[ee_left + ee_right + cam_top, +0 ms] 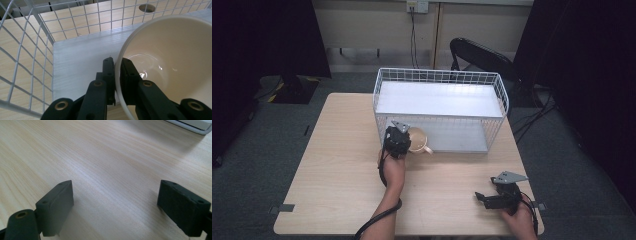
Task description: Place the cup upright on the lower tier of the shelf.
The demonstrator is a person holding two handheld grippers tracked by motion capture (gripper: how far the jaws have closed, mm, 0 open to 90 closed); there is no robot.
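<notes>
Left gripper view: glossy round cream cup (170, 62), thin rim in left tool (117, 65).

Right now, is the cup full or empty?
Empty. The left gripper view looks into the cup and its shiny cream bottom is bare, while the left gripper pinches its rim.

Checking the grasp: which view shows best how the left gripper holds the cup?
The left gripper view: the left gripper pinches the cream cup by its rim. The high view shows them small, at the wire rack.
</notes>
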